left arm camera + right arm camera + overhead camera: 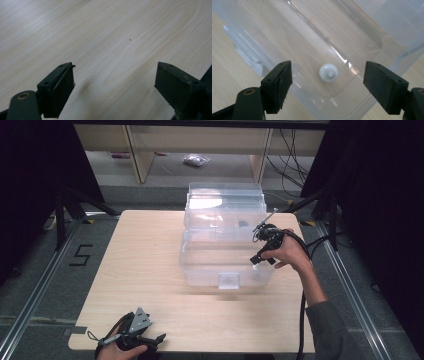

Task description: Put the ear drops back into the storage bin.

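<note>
The right gripper [327, 85] hangs over the clear plastic bin [200, 270], jaws spread wide, a small round white cap [328, 72] lying on the bin's smooth floor directly below. Best to drop straight down, centred, clear of the glossy walls. The left gripper [150, 338] rests spread on the pale woodgrain desk [145, 255].

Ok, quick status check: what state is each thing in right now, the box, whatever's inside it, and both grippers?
Clear plastic box: lid open, standing on the table.
Small white round piece: lying on the box floor, untouched.
Right gripper: open, over the box, holding nothing.
Left gripper: open, low over bare table, holding nothing.
</note>
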`<action>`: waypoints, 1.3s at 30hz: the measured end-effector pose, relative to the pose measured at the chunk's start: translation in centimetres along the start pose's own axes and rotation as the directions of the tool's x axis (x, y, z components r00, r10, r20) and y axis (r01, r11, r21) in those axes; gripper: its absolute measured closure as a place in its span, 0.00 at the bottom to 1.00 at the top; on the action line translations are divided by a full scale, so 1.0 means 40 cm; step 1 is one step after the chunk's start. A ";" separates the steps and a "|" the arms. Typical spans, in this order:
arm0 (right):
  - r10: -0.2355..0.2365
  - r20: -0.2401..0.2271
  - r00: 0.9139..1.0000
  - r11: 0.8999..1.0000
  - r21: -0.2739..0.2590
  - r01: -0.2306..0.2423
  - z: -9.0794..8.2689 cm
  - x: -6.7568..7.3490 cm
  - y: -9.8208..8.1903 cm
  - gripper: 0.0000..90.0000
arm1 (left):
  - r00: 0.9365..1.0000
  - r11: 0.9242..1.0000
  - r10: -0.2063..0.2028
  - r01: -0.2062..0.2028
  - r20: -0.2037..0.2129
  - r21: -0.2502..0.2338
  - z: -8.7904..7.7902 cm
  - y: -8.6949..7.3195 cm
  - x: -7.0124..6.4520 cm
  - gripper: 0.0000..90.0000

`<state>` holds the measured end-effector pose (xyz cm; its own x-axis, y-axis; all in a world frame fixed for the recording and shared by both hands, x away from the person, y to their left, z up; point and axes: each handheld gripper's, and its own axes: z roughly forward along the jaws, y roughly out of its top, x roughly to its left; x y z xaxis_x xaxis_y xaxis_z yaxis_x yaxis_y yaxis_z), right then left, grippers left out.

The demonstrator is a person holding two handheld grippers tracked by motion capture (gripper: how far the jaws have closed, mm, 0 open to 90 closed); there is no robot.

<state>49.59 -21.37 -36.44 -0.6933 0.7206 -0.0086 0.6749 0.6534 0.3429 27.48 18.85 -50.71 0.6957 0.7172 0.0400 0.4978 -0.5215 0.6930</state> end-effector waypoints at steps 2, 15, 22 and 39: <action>-0.002 0.005 1.000 0.999 -0.044 0.002 -0.013 0.004 -0.007 0.25 | 1.000 1.000 0.028 -0.028 -0.010 0.008 -0.001 0.000 0.003 0.17; 0.006 0.003 1.000 0.992 -0.125 -0.006 -0.062 0.058 -0.056 0.25 | 0.999 0.999 0.036 -0.036 0.000 0.032 -0.004 0.001 0.005 0.17; -0.014 -0.003 1.000 0.983 -0.182 0.014 -0.063 0.074 -0.088 0.25 | 1.000 1.000 0.014 -0.014 -0.003 0.004 -0.001 0.001 0.002 0.17; -0.019 -0.034 0.999 0.964 -0.267 0.009 -0.042 0.124 -0.160 0.24 | 1.000 1.000 0.009 -0.009 -0.008 0.004 0.001 0.000 0.001 0.17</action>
<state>41.40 -22.35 -37.08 -0.7141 0.6999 0.0170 0.5767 0.5743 0.5810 27.53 18.88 -50.73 0.6963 0.7159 0.0517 0.4936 -0.5298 0.6897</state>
